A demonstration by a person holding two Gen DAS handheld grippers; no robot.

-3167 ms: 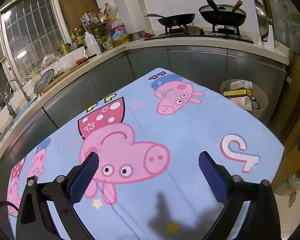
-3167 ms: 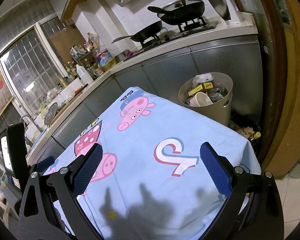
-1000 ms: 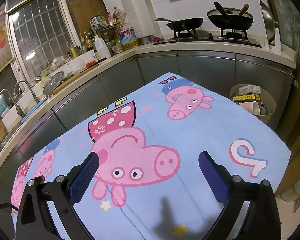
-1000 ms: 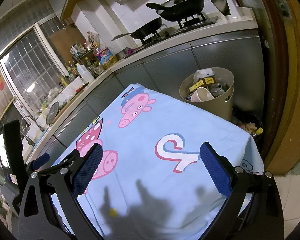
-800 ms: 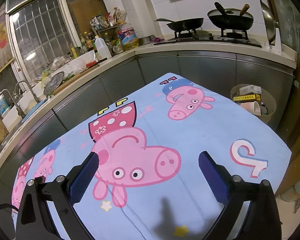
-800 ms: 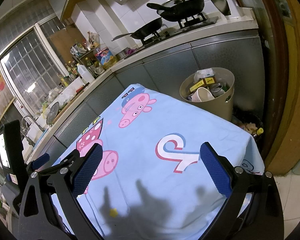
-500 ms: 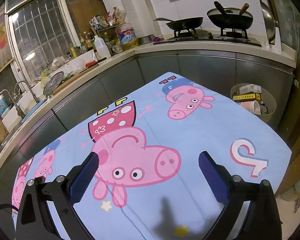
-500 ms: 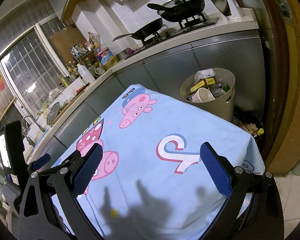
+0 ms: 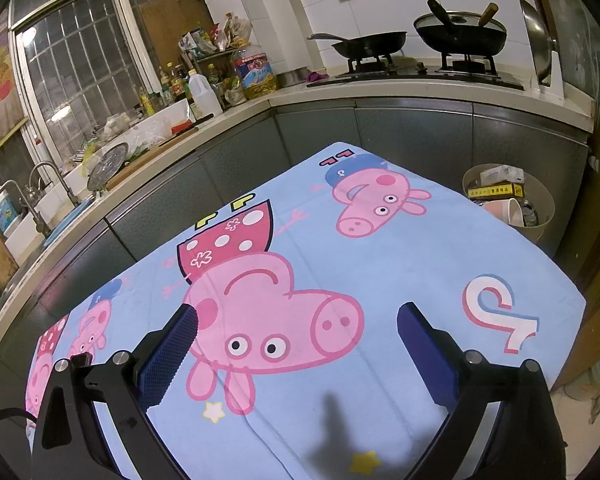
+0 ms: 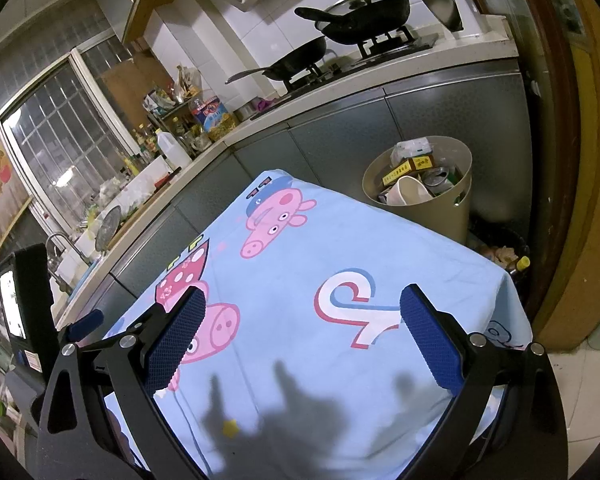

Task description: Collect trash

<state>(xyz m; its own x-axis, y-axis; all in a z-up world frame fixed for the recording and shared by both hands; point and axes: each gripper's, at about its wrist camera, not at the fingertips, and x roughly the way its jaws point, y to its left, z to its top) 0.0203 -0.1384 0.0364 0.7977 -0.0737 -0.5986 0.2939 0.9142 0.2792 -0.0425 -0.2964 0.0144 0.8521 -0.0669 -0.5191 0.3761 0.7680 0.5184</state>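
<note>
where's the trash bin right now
The bin stands on the floor past the table's far right corner, against the cabinets under the stove, in both views.

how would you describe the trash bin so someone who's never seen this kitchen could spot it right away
Find the stove counter with two black pans, then look down to the floor in front of its grey cabinets, past the far corner of the blue cartoon-pig cloth. The trash bin is a round beige tub, open-topped, already filled with a white cup, yellow boxes and cans.

Kitchen interior: white-tiled wall (image 9: 284, 8), barred window (image 9: 80, 76) at left, grey cabinets (image 9: 412, 132) under a pale L-shaped counter (image 9: 420, 90), two pans on the stove (image 9: 416, 72), sink tap (image 9: 52, 176), blue cartoon-print cloth (image 9: 380, 264) over a table, tiled floor (image 10: 588, 400).
</note>
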